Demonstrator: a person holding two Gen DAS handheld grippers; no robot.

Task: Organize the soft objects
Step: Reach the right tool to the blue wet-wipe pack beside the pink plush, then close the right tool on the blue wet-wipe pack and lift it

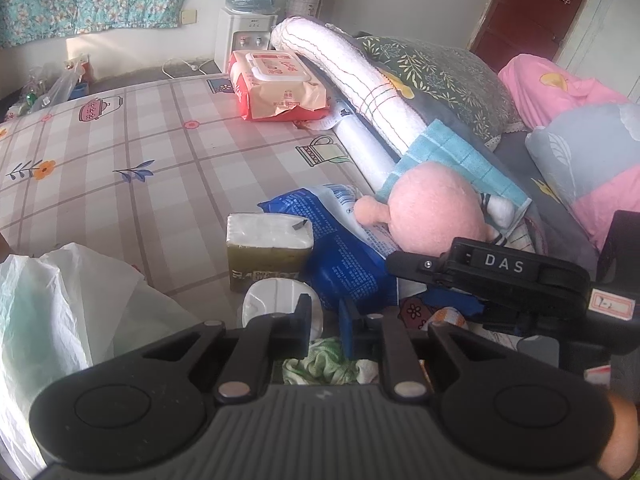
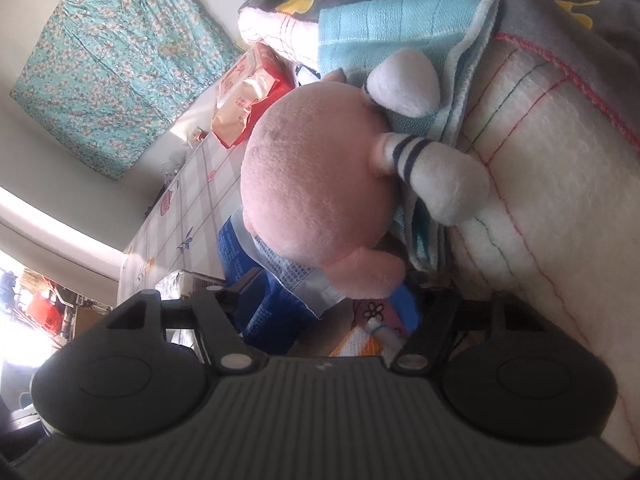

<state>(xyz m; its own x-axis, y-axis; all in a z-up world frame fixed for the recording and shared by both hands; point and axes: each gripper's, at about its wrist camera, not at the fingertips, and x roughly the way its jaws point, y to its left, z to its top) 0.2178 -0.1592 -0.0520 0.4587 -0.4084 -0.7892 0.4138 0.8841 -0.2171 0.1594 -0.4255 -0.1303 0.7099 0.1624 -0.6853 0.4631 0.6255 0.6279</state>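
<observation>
Plush toy [image 1: 432,208] lying sideways, feet toward towels [image 1: 452,160]

Left of the tissue block [image 1: 269,249] we saw bare checked tablecloth [image 1: 120,136]; right of it, the blue packet [image 1: 340,248], pink plush [image 1: 434,210] and rolled towel [image 1: 352,68] crowded the way.
</observation>
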